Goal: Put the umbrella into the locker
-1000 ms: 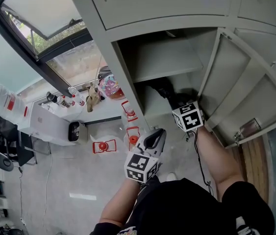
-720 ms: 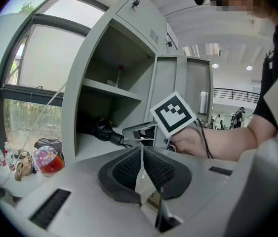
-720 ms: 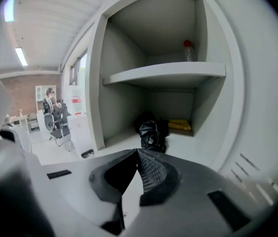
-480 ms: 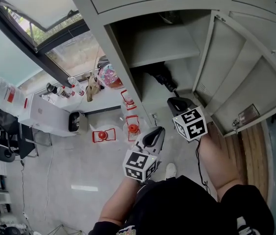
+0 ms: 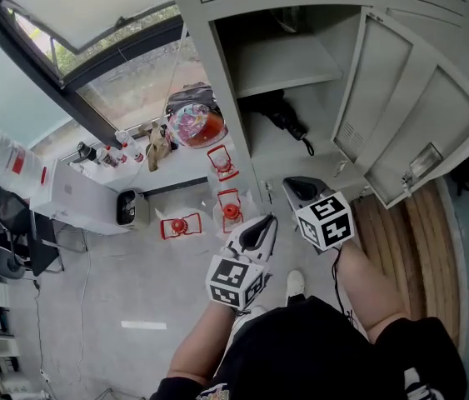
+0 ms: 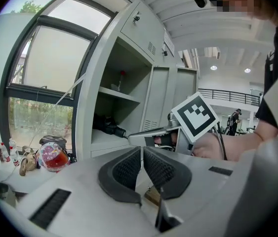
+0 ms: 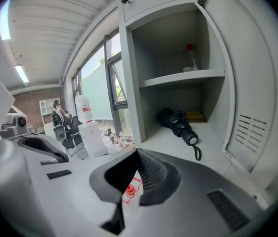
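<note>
So the black folded umbrella (image 5: 280, 115) lies inside the grey metal locker (image 5: 288, 61). Looks done to me, hence left gripper (image 5: 259, 227) and right gripper (image 5: 294, 187) hang outside, both closed, empty.

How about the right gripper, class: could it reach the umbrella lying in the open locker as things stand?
Probably yes. The umbrella lies on the lower shelf, the door stands wide open, and nothing shows between it and the right gripper. Its jaws are shut and empty, so they must open first.
</note>
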`<state>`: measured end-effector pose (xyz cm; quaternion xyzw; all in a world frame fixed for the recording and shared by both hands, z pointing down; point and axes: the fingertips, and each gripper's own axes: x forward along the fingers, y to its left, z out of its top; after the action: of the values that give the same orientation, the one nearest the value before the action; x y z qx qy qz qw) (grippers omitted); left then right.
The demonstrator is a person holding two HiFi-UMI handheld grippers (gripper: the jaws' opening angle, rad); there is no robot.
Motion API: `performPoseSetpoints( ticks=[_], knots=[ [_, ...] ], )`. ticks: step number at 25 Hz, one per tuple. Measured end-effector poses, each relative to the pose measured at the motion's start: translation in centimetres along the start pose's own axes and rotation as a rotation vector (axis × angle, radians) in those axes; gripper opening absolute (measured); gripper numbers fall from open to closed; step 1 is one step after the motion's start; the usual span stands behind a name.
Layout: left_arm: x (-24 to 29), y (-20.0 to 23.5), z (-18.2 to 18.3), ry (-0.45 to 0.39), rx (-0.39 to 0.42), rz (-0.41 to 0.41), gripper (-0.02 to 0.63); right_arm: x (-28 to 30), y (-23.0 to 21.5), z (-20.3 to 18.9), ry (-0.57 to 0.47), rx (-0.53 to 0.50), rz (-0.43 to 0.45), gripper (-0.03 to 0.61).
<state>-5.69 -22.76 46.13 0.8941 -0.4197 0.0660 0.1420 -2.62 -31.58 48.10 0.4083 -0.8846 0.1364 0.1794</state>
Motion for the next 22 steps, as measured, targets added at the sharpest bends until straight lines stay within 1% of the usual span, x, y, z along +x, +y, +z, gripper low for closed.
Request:
performPoseSetpoints(
  ticks=[4,14,22],
  knots=[
    [-2.9,-0.1,-0.6,-0.006,-0.001,-0.023,0.028,-1.2,2.8,-1.0,0.005,0.006,-0.022,0.054],
    [-9.2,-1.5,-3.6,-0.002,-0.019,-0.071,0.028,-4.4,9.3,-4.0,0.011,0.025,-0.067,0.054],
    [-12.2,-2.8,-5.5,-0.003,-0.027,-0.099,0.028,-7.1,12.5,-6.0,0.012,0.019,-0.094,0.054]
  ],
)
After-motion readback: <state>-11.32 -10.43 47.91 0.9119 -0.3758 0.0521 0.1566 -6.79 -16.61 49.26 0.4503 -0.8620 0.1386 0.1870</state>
